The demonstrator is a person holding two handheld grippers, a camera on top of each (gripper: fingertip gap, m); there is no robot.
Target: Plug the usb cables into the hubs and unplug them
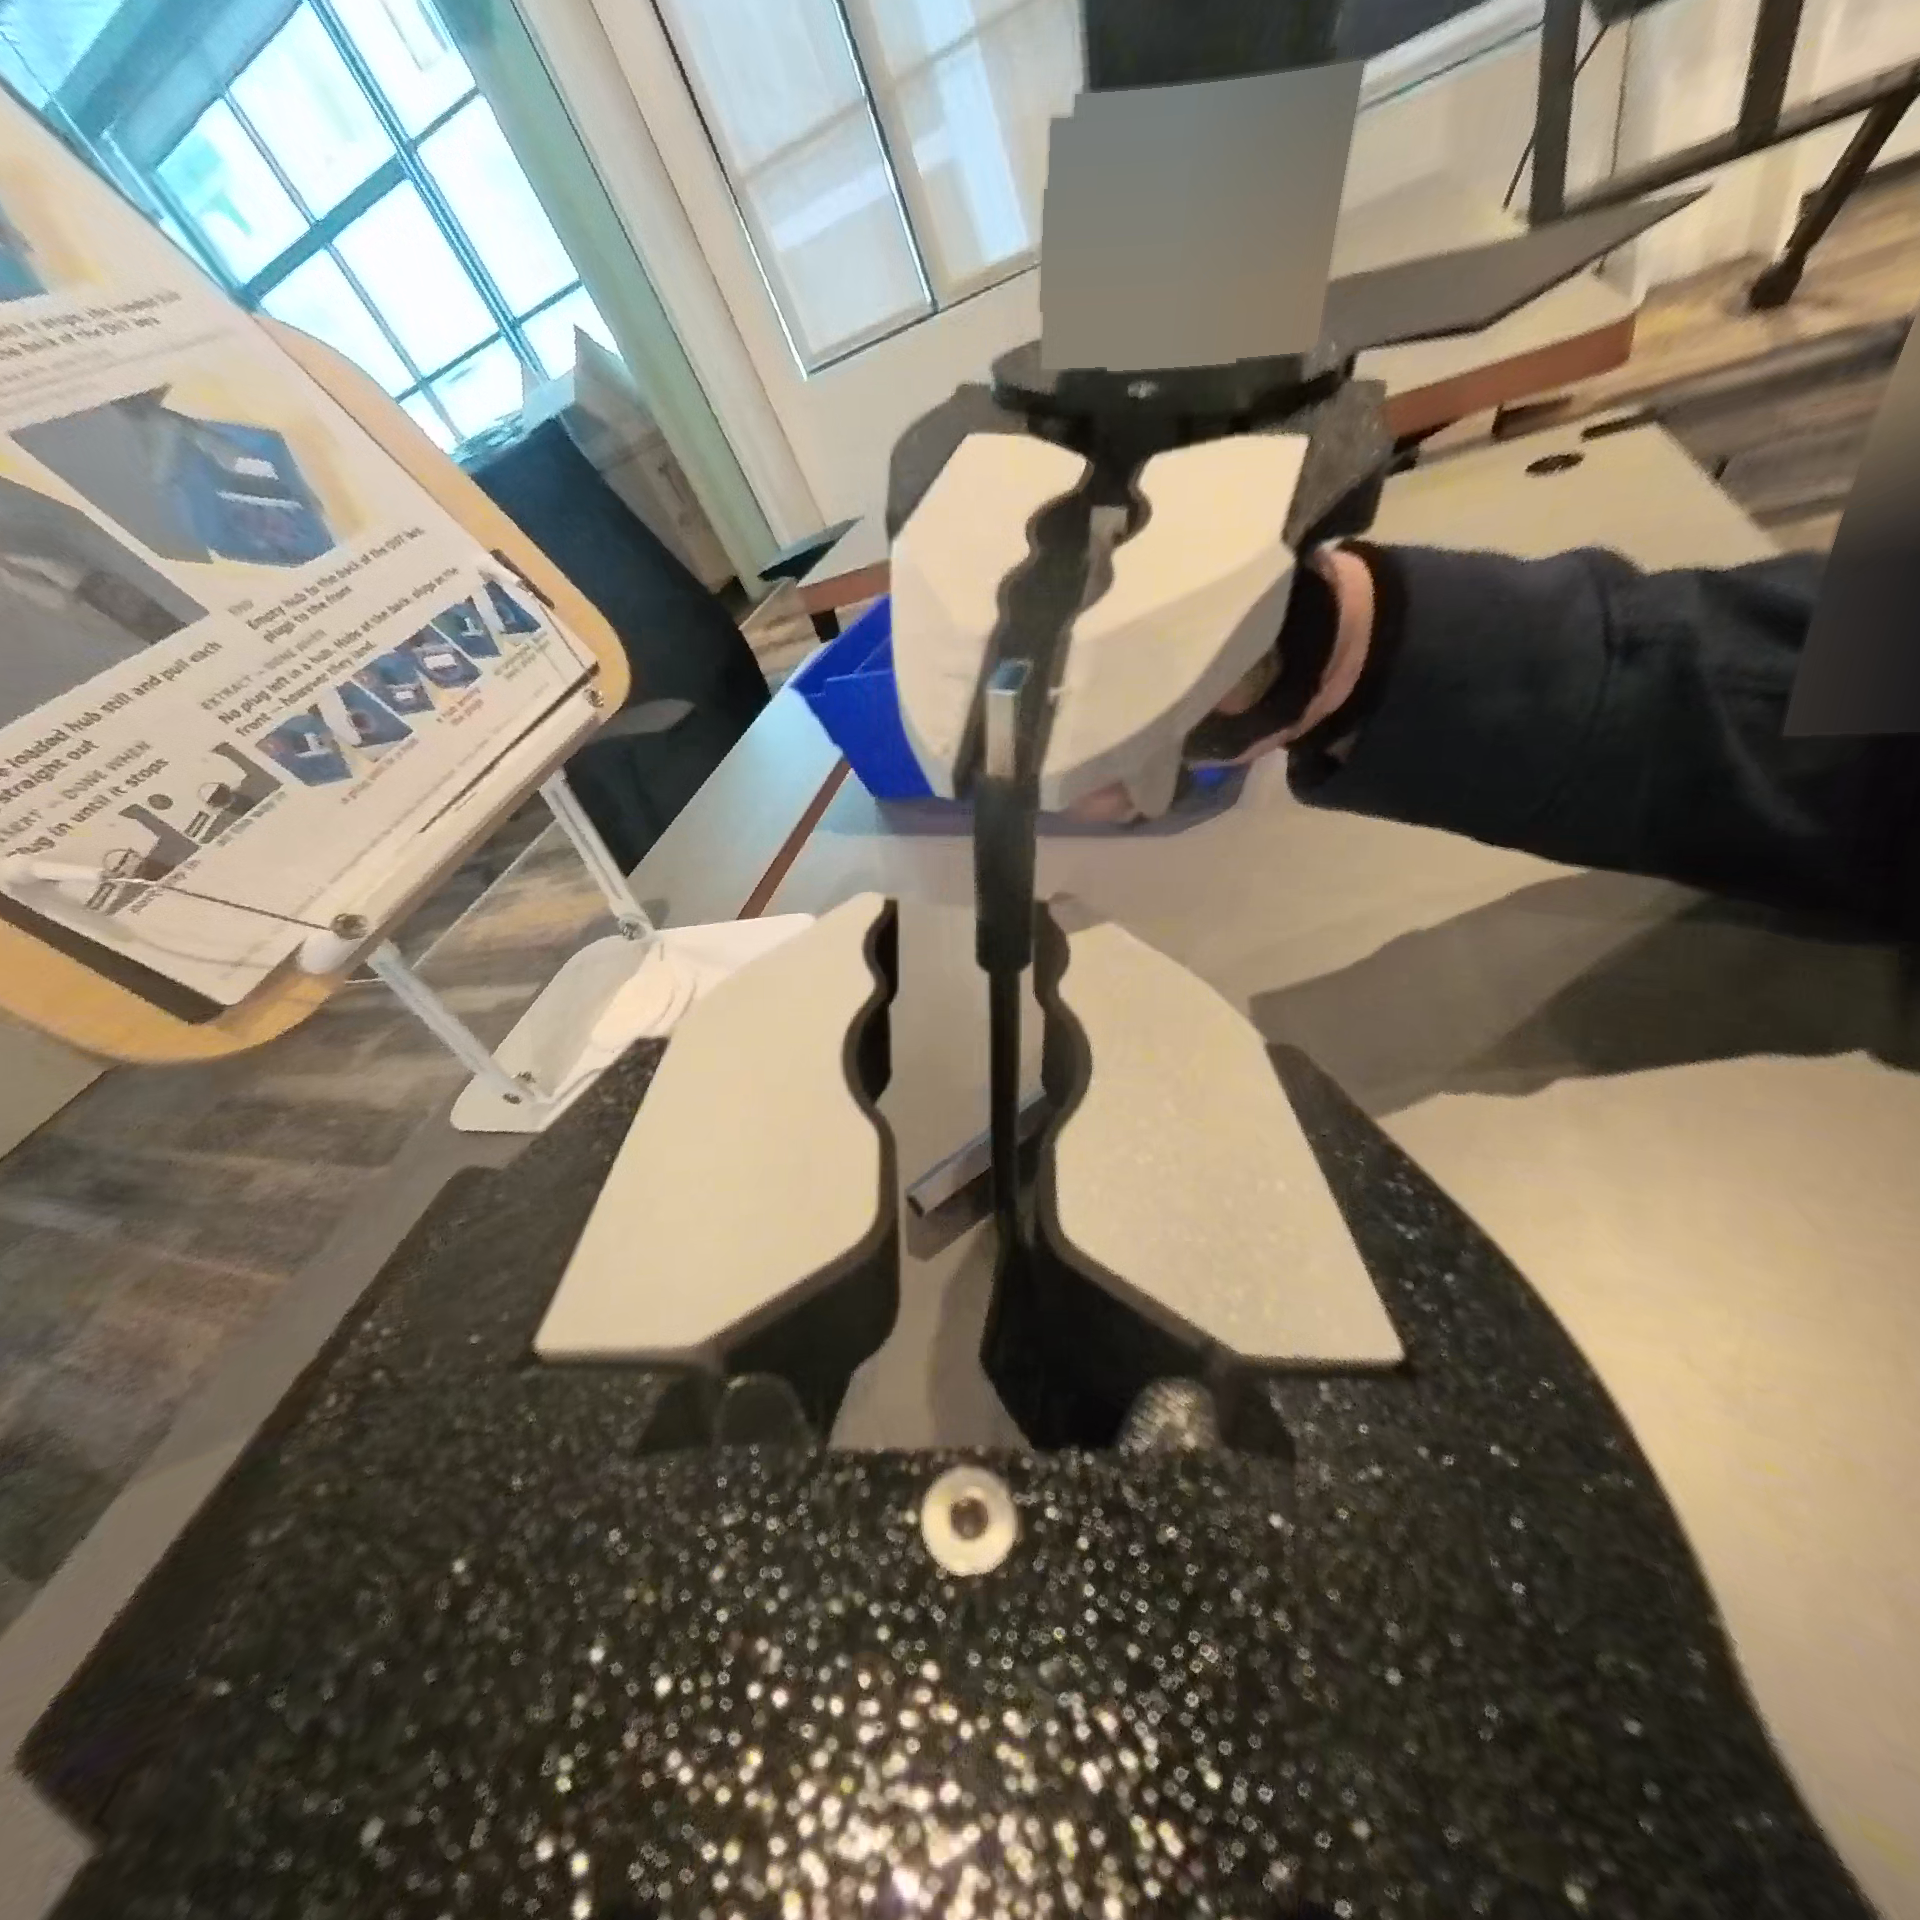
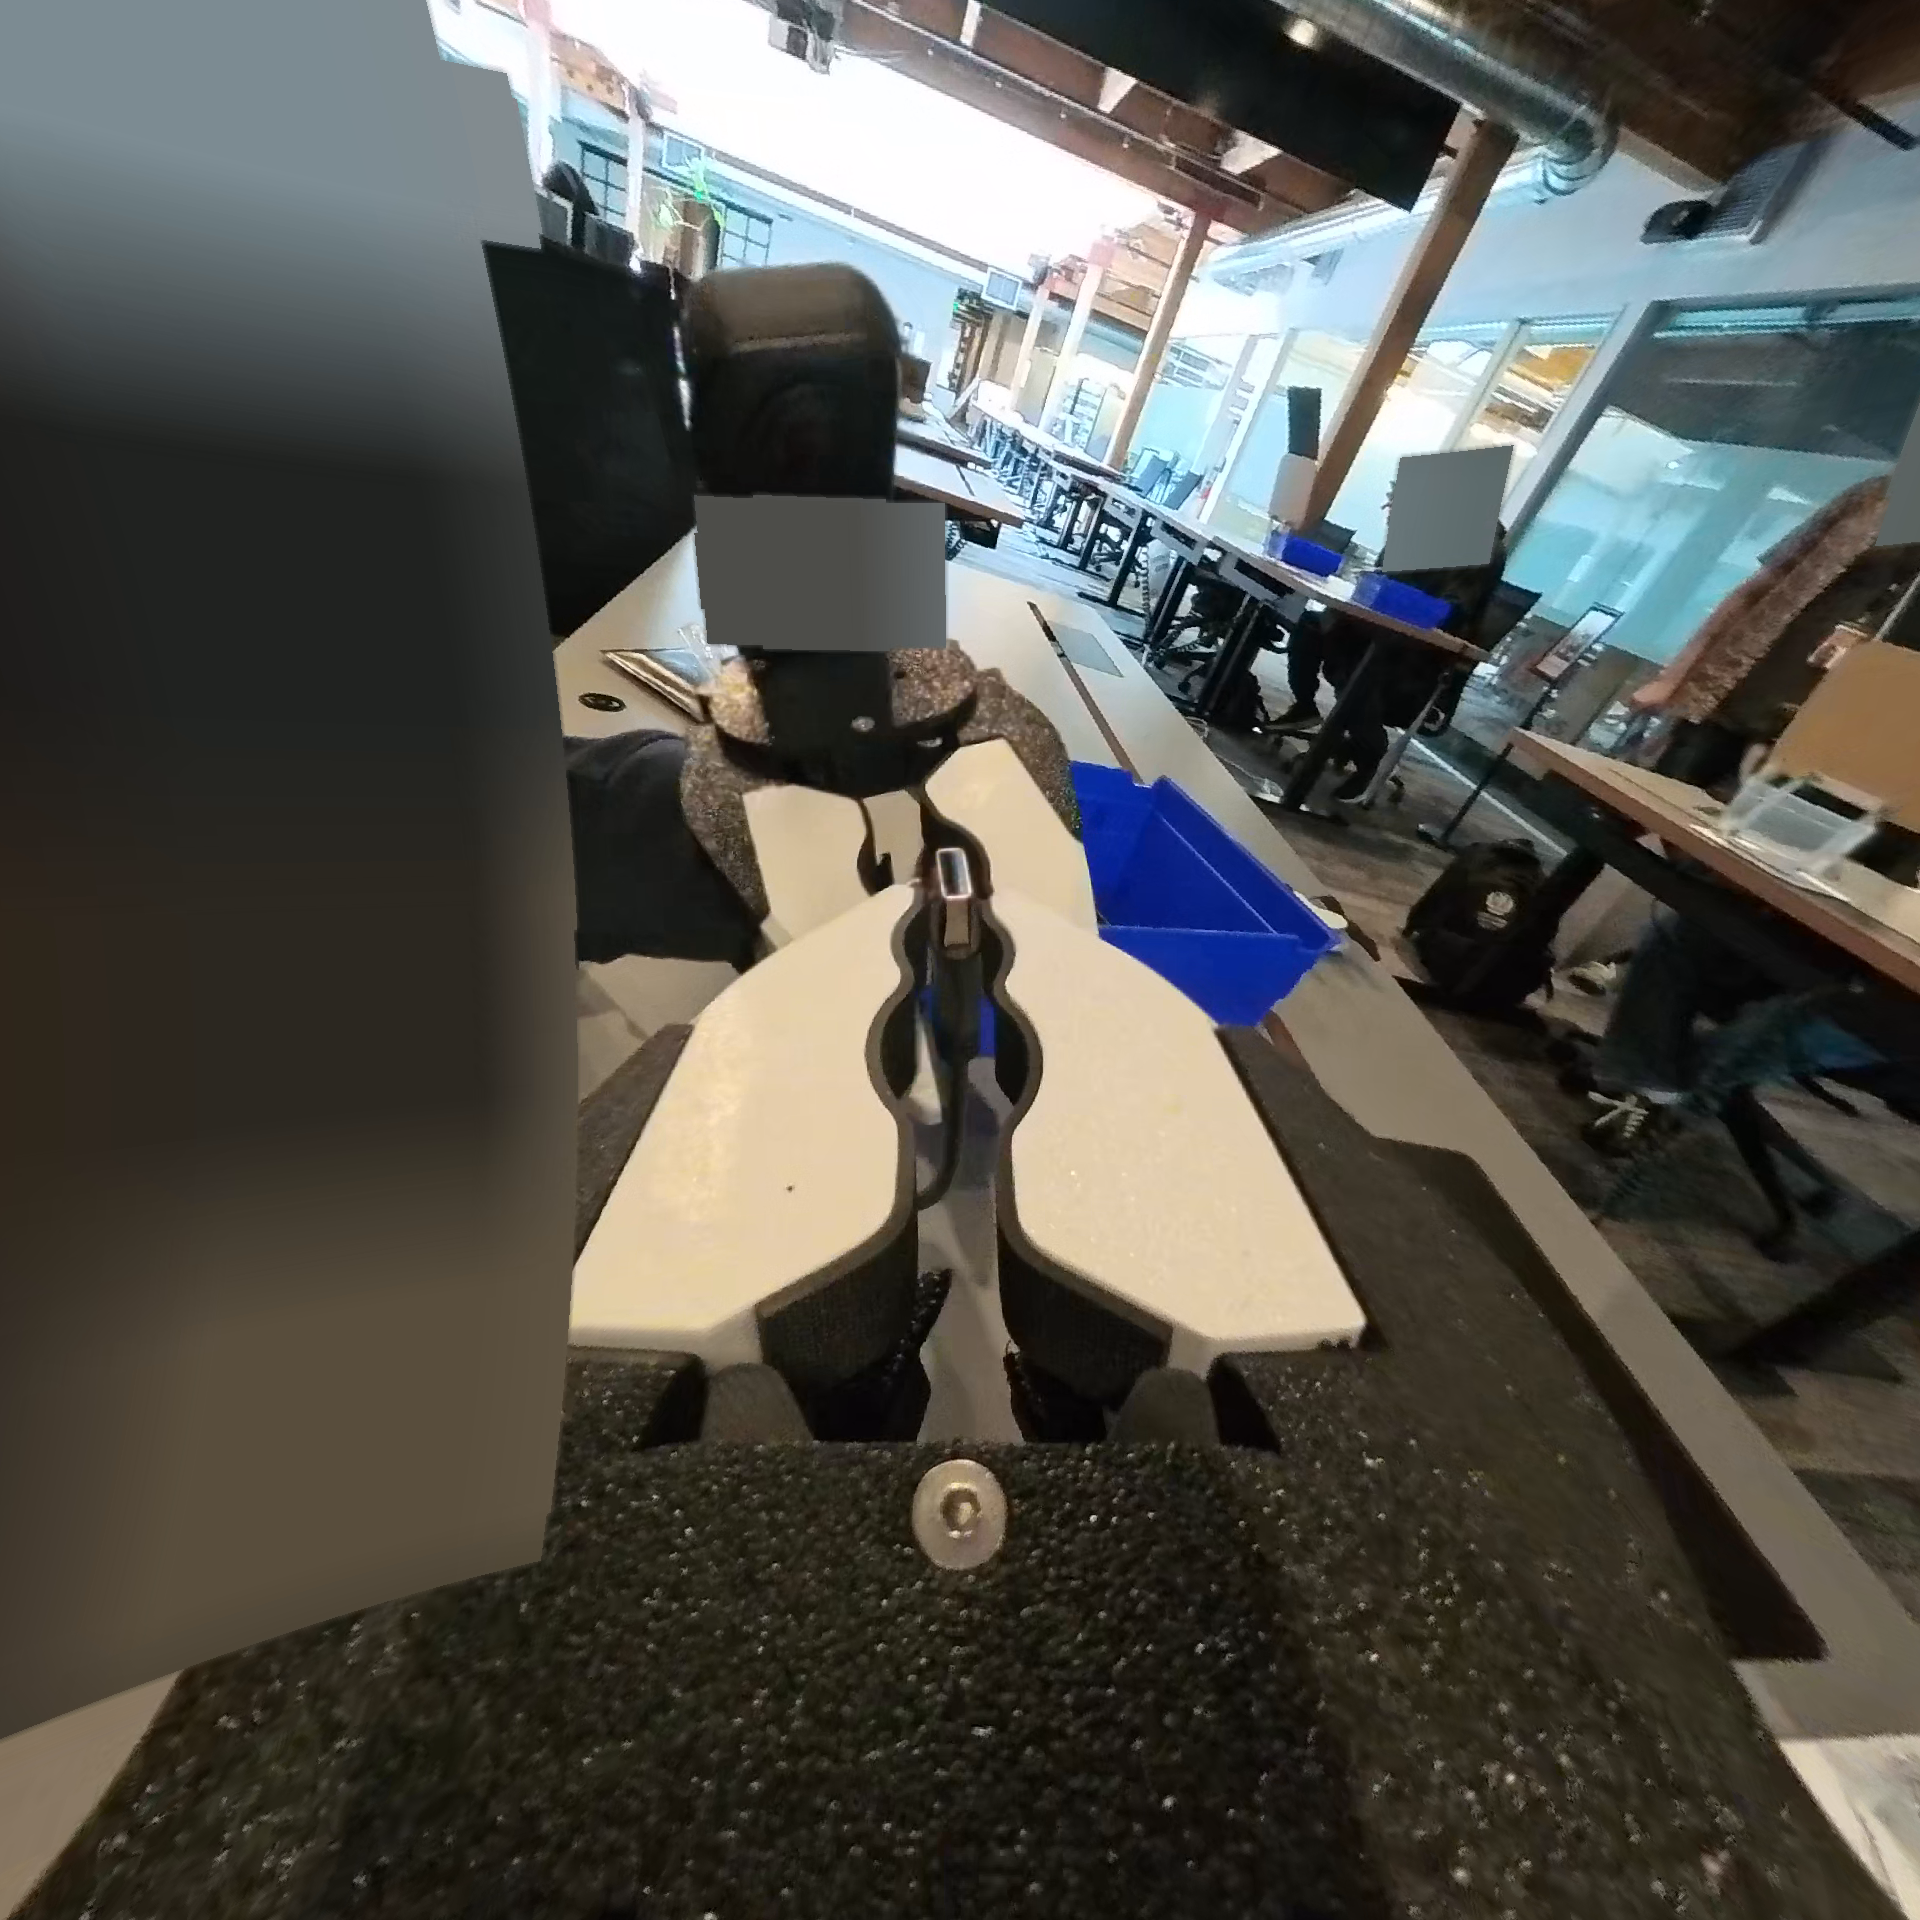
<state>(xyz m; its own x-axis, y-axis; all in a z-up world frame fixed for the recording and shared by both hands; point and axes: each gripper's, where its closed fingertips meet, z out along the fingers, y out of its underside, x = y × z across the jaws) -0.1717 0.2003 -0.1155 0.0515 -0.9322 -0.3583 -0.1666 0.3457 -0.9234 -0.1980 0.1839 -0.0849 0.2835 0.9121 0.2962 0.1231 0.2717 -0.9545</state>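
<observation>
In the left wrist view my left gripper (image 1: pixel 966 925) is open, its white fingers well apart. A black USB cable (image 1: pixel 1000 1039) runs up between them, close to the right finger. A silver USB plug (image 1: pixel 966 1164) lies slantwise in the gap lower down. Just beyond, my right gripper (image 1: pixel 1023 665) faces me, shut on the cable's other plug (image 1: pixel 1010 717), metal end out. In the right wrist view my right gripper (image 2: pixel 951 904) pinches that plug (image 2: pixel 954 878) at its tips, pointing at the left gripper (image 2: pixel 914 821). No hub is in sight.
A blue divided bin (image 1: pixel 847 707) (image 2: pixel 1195 914) stands on the light table (image 1: pixel 1558 1143) behind the grippers. An instruction board on a white stand (image 1: pixel 260 623) is at the left. A dark sleeve and gloved hand (image 1: pixel 1558 707) come in from the right. Seated people and a backpack (image 2: pixel 1486 914) are farther off.
</observation>
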